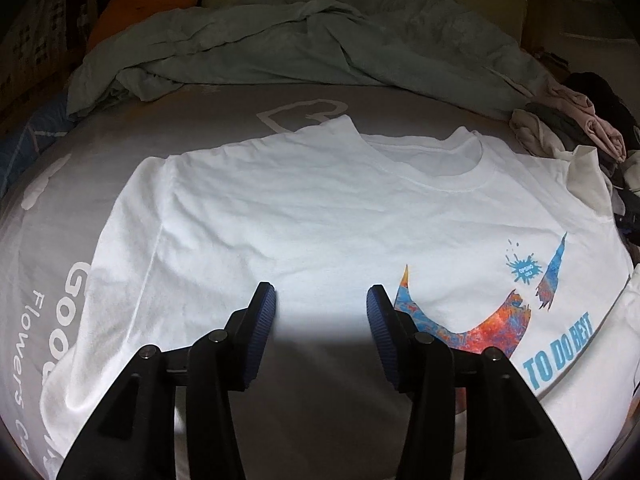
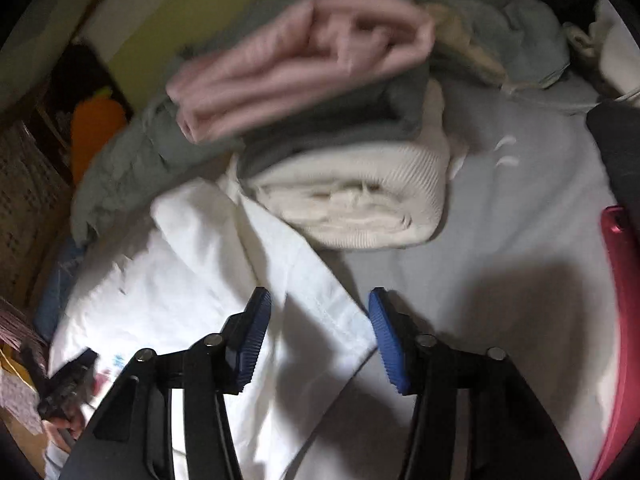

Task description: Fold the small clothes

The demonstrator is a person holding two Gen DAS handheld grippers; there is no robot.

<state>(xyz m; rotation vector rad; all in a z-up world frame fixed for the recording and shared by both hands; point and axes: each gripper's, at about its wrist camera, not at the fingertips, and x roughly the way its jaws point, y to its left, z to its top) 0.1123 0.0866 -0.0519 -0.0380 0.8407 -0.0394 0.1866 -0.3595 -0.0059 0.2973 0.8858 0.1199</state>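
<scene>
Above the white T-shirt [image 1: 320, 208], spread flat on the grey printed bed sheet [image 1: 224, 116], the left gripper [image 1: 321, 306] tilts downward, jaws apart, nothing between them. The right gripper [image 2: 319, 312] tilts down over the shirt's sleeve hem [image 2: 332, 312], pads apart and not pressing it. Beyond that sleeve lies a stack of folded clothes [image 2: 344, 184], pink garment [image 2: 296, 60] on top.

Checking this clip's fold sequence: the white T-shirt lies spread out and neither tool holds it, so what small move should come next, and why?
Probably lower the right tool and close it on the sleeve edge lying between its open blue pads. The white T-shirt is spread flat, print up, and the left tool hovers open over its middle, so a side fold inward from that sleeve seems to come first.
</scene>
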